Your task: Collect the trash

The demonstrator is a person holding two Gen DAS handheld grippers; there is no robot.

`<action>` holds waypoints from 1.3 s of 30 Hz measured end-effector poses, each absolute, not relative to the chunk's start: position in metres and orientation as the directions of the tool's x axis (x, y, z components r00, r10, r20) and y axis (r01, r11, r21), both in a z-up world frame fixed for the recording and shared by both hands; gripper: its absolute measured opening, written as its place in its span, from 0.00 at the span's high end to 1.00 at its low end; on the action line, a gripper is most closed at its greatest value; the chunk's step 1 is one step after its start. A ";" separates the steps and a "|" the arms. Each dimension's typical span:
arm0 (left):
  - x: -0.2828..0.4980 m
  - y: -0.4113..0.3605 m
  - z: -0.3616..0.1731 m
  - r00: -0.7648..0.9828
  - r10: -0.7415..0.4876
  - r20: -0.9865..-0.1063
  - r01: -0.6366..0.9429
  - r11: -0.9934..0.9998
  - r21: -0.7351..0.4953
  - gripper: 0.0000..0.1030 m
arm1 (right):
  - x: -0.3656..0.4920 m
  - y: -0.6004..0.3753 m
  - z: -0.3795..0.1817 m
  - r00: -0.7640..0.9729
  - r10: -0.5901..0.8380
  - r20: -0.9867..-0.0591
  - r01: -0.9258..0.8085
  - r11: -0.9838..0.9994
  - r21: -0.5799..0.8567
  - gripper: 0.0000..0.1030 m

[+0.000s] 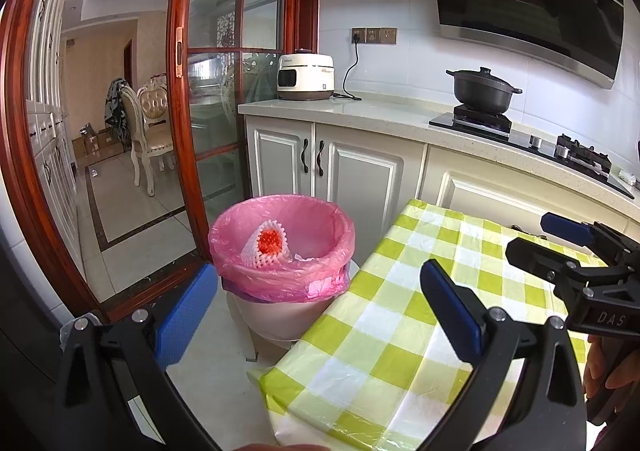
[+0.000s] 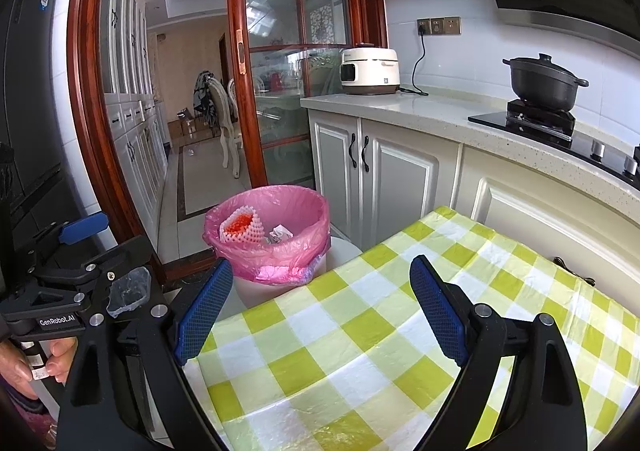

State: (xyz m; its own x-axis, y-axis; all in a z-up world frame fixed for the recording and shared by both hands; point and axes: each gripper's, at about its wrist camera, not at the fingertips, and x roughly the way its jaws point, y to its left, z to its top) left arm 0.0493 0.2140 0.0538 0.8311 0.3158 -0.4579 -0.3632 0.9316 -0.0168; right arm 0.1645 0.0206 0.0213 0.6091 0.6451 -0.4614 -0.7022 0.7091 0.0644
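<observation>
The trash already sits in the pink-lined bin (image 1: 282,251) on the floor just beside the checked counter (image 1: 400,331): a white foam fruit net (image 1: 266,247) with something orange-red inside, which I judge light, soft and springy, best pinched by its mesh edge. The right wrist view also shows crumpled paper scraps (image 2: 280,233) beside the net, mostly hidden in the left one. Both the left tongs (image 1: 320,311) and the right tongs (image 2: 320,307) stand wide apart, holding nothing, over the counter's near end, where I see no trash left. A clear plastic scrap (image 2: 128,291) clings to the left tool's frame, visible only from the right.
</observation>
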 end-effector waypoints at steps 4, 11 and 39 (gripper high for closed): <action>0.050 0.215 0.055 0.829 0.317 -0.461 -0.368 0.930 -0.021 0.05 | 0.164 0.022 0.021 0.607 0.646 -0.463 -0.705 0.706 0.061 0.18; 0.051 0.215 0.055 0.830 0.315 -0.460 -0.364 0.931 -0.018 0.05 | 0.165 0.023 0.021 0.605 0.648 -0.463 -0.706 0.705 0.064 0.18; 0.051 0.219 0.057 0.833 0.300 -0.465 -0.355 0.934 -0.032 0.05 | 0.162 0.030 0.018 0.602 0.642 -0.474 -0.710 0.703 0.051 0.18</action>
State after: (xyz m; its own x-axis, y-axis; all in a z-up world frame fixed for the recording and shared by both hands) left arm 0.0510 0.2188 0.0565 0.8332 0.3000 -0.4645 -0.3545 0.9345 -0.0323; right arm 0.1625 0.0298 0.0178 0.6025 0.6424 -0.4736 -0.7096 0.7027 0.0505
